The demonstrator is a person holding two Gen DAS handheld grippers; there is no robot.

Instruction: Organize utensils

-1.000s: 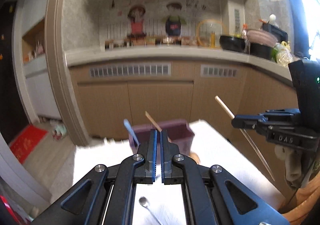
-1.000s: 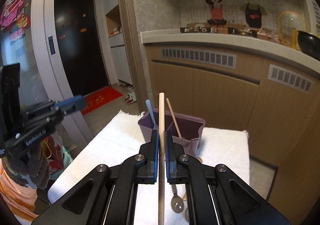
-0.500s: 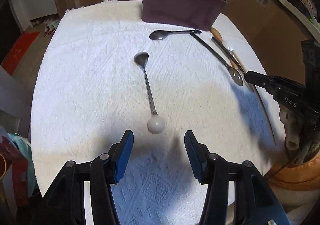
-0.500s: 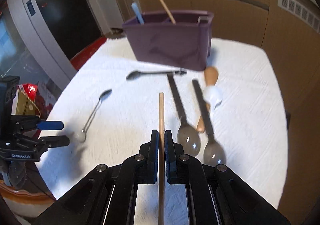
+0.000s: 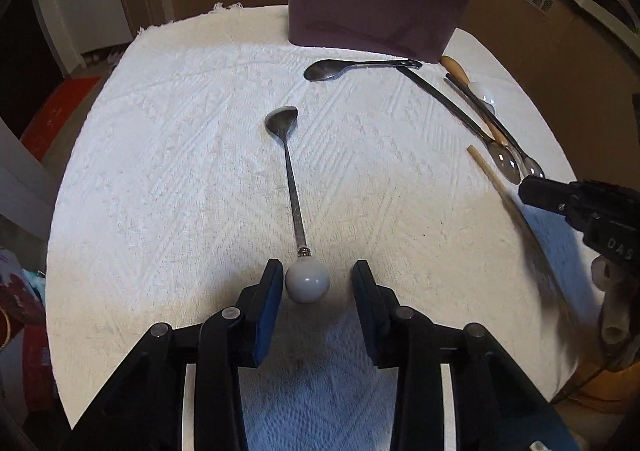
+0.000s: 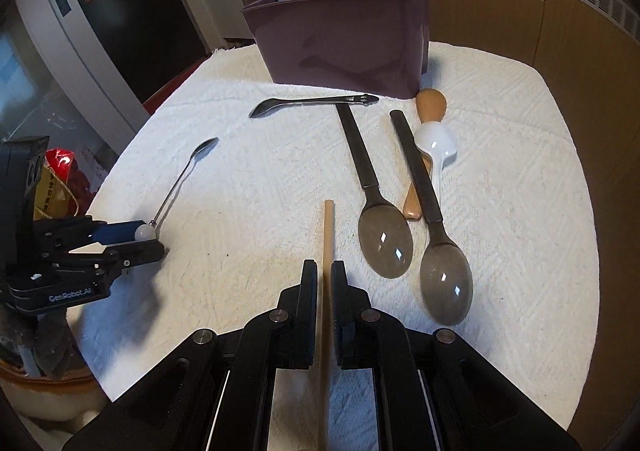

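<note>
Clearly, in the left wrist view the left gripper (image 5: 315, 283) stands spread around the ball-ended spoon (image 5: 295, 195), set to pinch its knob. In the right wrist view the right gripper (image 6: 326, 277) pinches a wooden chopstick (image 6: 327, 235), likely bound for the purple holder (image 6: 340, 39) beyond.

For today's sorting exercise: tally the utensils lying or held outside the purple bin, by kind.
Metal spoons: 2
Black-handled spoons: 2
Wooden spoon: 1
White spoon: 1
Chopstick, in the right claw: 1
Total: 7
</note>
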